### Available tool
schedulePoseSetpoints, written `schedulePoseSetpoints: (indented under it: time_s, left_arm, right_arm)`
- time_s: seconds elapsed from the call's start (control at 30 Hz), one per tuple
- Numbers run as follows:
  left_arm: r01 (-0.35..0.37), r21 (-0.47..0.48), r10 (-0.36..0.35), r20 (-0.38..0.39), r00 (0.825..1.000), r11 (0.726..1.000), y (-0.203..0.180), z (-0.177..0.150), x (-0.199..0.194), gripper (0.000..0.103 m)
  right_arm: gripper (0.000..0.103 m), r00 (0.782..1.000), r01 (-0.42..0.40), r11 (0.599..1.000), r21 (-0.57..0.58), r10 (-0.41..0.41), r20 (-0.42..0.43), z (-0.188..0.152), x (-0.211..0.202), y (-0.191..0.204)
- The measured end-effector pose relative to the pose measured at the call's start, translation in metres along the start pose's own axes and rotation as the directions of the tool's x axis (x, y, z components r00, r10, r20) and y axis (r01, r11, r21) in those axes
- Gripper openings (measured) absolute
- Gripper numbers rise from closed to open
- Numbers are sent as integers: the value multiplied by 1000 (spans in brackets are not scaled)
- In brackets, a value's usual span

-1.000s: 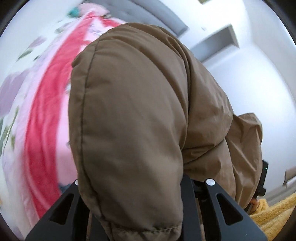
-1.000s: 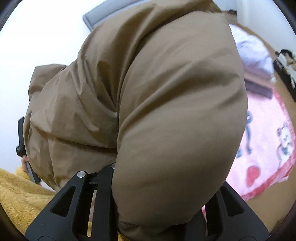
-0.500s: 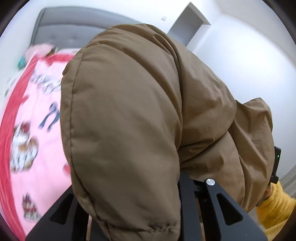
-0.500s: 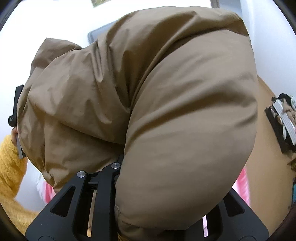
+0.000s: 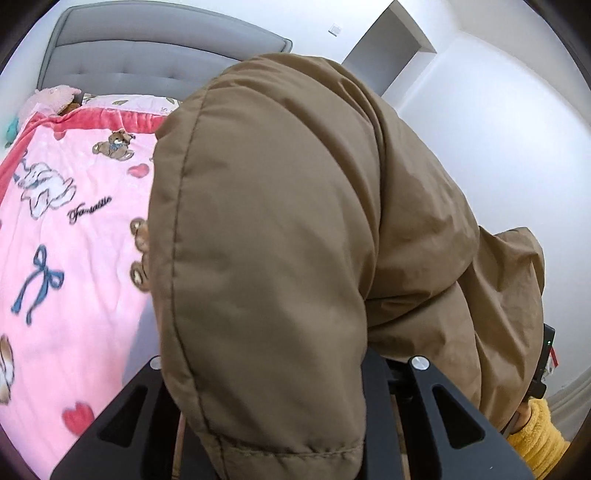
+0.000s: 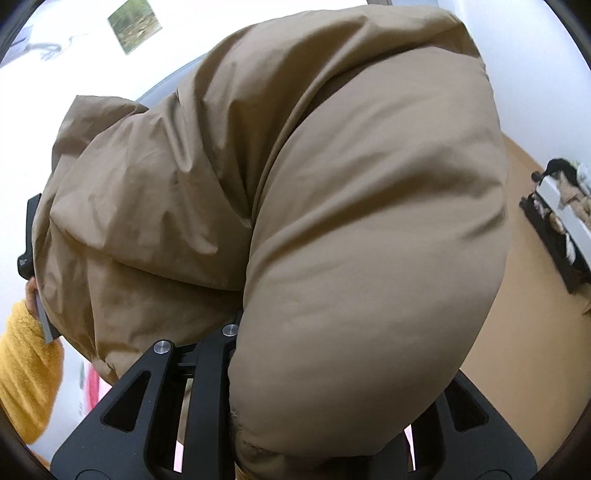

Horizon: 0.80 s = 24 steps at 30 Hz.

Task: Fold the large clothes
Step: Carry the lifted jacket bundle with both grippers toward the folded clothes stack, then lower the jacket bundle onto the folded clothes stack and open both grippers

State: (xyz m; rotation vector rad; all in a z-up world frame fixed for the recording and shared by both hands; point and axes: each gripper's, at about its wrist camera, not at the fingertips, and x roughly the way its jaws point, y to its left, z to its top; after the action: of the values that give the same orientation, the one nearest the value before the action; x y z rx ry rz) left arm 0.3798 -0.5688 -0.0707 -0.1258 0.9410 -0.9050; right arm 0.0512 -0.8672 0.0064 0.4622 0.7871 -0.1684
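— So, where do we have the puffy tan-brown padded jacket (image 5: 280, 229) right now?

— We hold it up in the air, above the bed with the pink fleece blanket printed with bears, hearts and bows (image 5: 74, 258). Its bulk fills both wrist views (image 6: 351, 240).

— And our left gripper (image 5: 280, 417)?

— Its black fingers (image 5: 439, 413) are clamped on a stitched hem of the jacket, which bulges out between them and hides the left one almost wholly.

— Our right gripper (image 6: 314, 406)?

— Same there: the fingers (image 6: 155, 398) pinch a thick padded fold, with the cloth spilling over the right side.

— What else do we see?

— A grey tufted headboard (image 5: 147, 62) behind the blanket, white walls, a small framed picture (image 6: 135, 24) high up, and a yellow fuzzy sleeve (image 6: 26, 373) at the left edge of the right wrist view.
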Motion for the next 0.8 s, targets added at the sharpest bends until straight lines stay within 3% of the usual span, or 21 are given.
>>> schedulePoseSetpoints:
  time_s: [0.1,0.13,0.23,0.27,0.3,0.43,0.63,0.7,0.77,0.8]
  left_arm:
    - [-27,21,27,-9,1000,999,2,9,14,21]
    - [-36,8,36,-15,999,999,6,13,20,21]
    - [-54,-22,54,-22,998,998,13,21,32,21]
    - [-56,-36,55,-25,998,998,14,25,38,22]
    - [-62,-63,60,-37,998,996,38,43,60,22]
    - [-120,-44,114,-121,986,992,48,42,103,27]
    - [-117,-72,104,-157,982,991,75,26,130,46]
    - [-141,-56,130,-164,978,988,68,25,127,64]
    - [-155,-17,149,-174,973,988,64,29,124,68]
    - [-132,-15,126,-196,972,991,64,33,117,69]
  right_arm:
    - [23,1000,-18,1000,16,18,-8,-3,8,11]
    - [23,1000,-22,1000,19,23,-16,-16,31,-24]
    - [24,998,-28,1000,13,29,-61,-7,61,-36]
    - [25,997,-18,1000,7,19,-78,-11,59,-80]
    - [26,995,5,1000,9,-4,-102,-22,58,-93]
    - [31,991,13,991,134,6,-137,-54,62,-134]
    - [47,991,-12,961,275,47,-124,-82,82,-172]
    - [58,993,-15,954,299,49,-105,-95,79,-180]
    - [71,996,-7,954,300,34,-83,-99,74,-186]
    - [73,996,-1,953,301,28,-84,-103,67,-194]
